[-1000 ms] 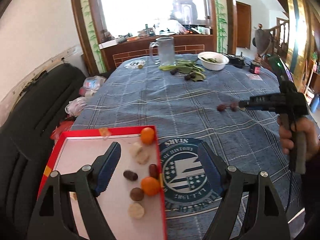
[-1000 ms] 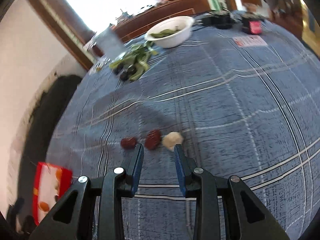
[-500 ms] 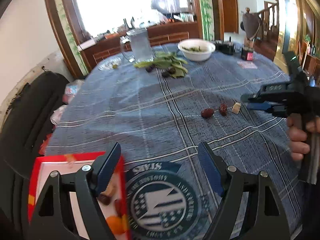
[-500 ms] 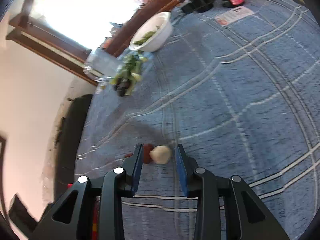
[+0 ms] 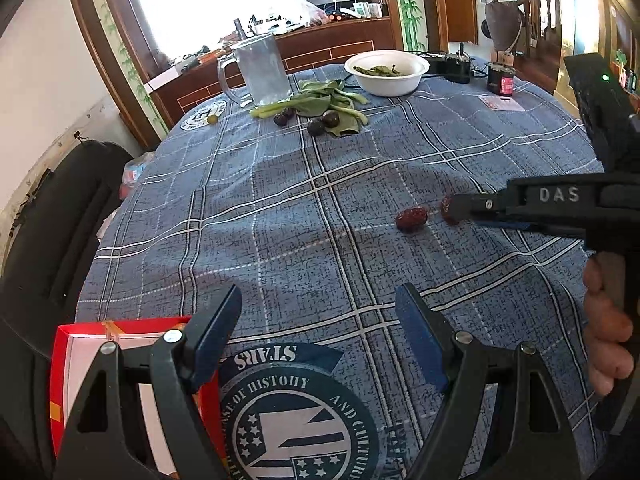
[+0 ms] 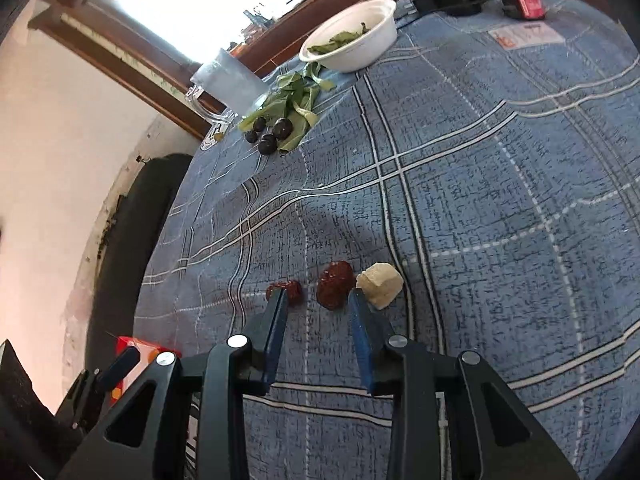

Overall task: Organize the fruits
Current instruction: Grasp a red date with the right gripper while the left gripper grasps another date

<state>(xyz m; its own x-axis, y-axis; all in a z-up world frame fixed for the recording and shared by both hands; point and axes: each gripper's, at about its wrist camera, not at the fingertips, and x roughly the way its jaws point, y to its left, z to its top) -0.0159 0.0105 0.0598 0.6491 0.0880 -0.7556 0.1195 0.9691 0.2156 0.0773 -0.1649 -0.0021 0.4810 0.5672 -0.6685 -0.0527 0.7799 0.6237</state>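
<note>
Left wrist view, white bowl [image 5: 386, 74] holding greens [image 5: 374, 69], left jaws wide, right jaws closing, empty.

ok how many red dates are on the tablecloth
2. One date lies between the right tongs, which are closing; the other date sits just outside its left tip. The tray may hide more.

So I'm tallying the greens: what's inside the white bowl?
The white bowl holds a few green leaves along its inner wall. Its near rim covers the bottom, so anything lower down cannot be seen.
</note>
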